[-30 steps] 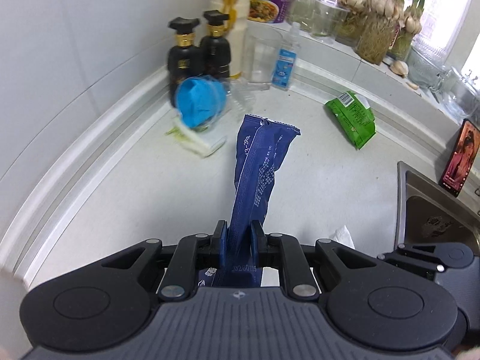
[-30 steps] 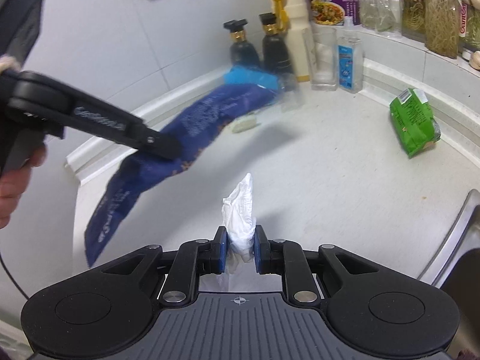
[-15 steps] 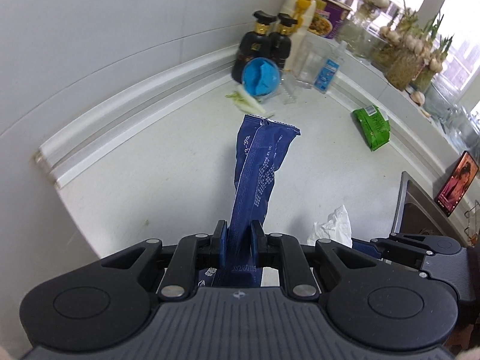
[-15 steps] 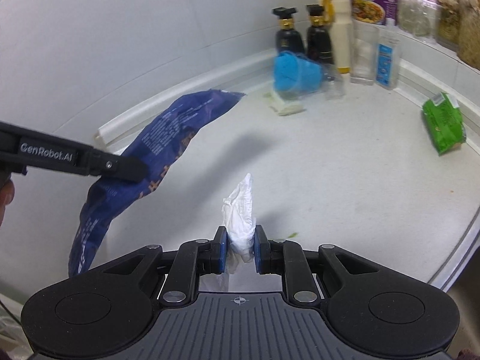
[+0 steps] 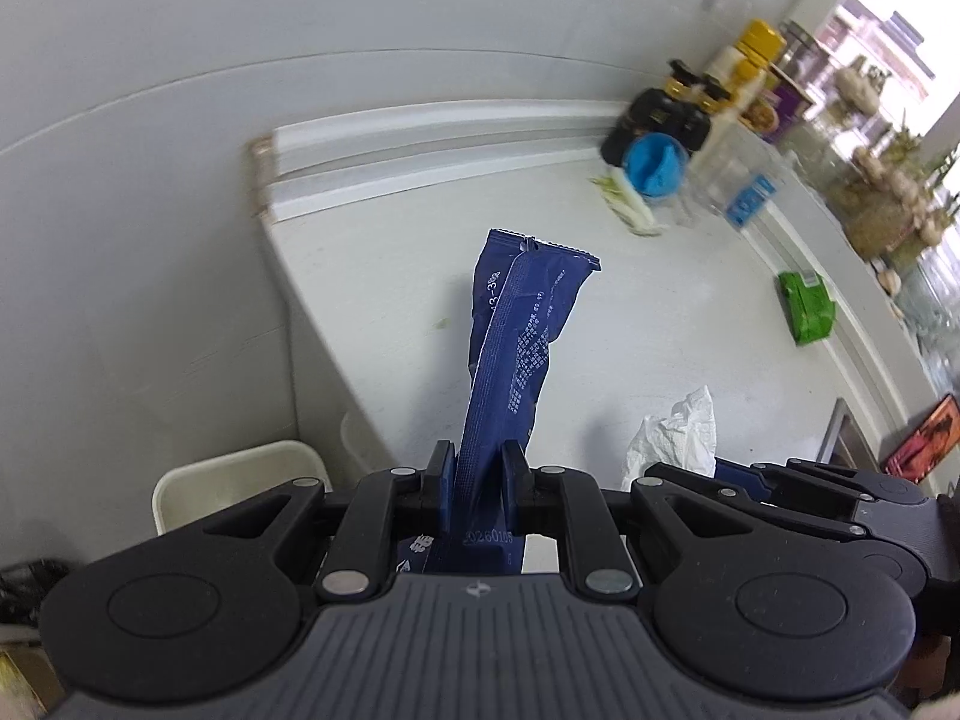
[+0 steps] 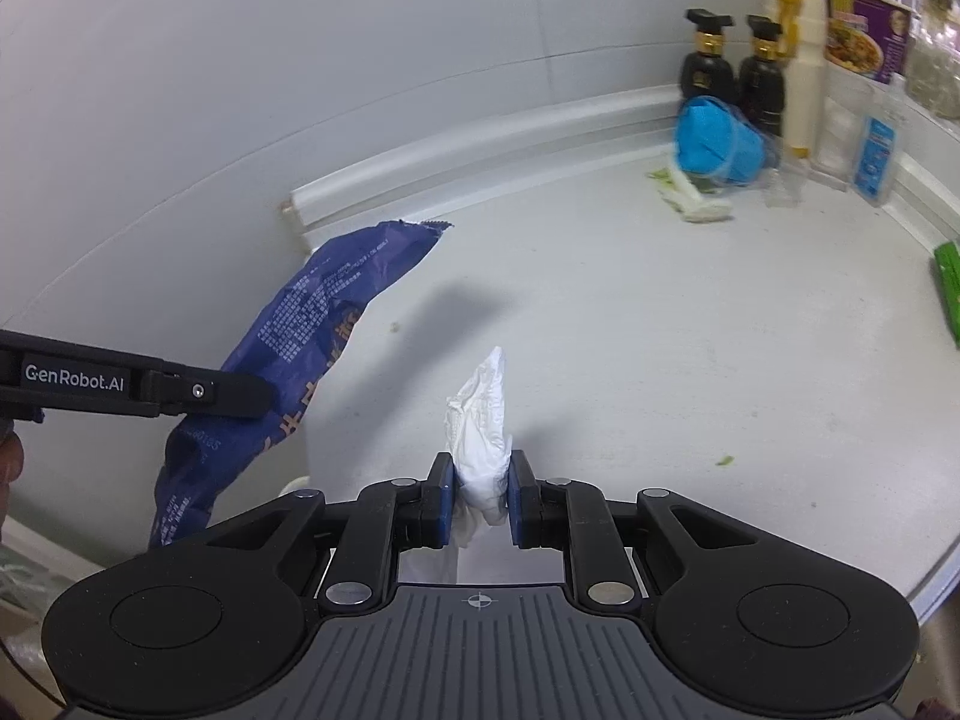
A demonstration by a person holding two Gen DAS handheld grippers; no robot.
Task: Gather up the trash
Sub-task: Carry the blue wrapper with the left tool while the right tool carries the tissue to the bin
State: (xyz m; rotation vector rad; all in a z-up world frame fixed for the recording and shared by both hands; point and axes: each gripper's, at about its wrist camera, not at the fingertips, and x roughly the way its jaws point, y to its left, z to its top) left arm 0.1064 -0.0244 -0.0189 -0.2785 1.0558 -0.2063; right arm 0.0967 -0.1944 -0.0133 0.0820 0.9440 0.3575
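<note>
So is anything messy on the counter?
Yes. A blue cup lies tipped on its side by the dark bottles, with pale vegetable scraps beside it, and a green packet lies near the back edge.

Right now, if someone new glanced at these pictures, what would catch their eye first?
Probably the long dark blue wrapper clamped in the left hand-held gripper, hanging over the white counter's end. Next, the crumpled white tissue pinched in the right hand-held gripper, and the bright blue cup tipped over by the dark bottles.
</note>
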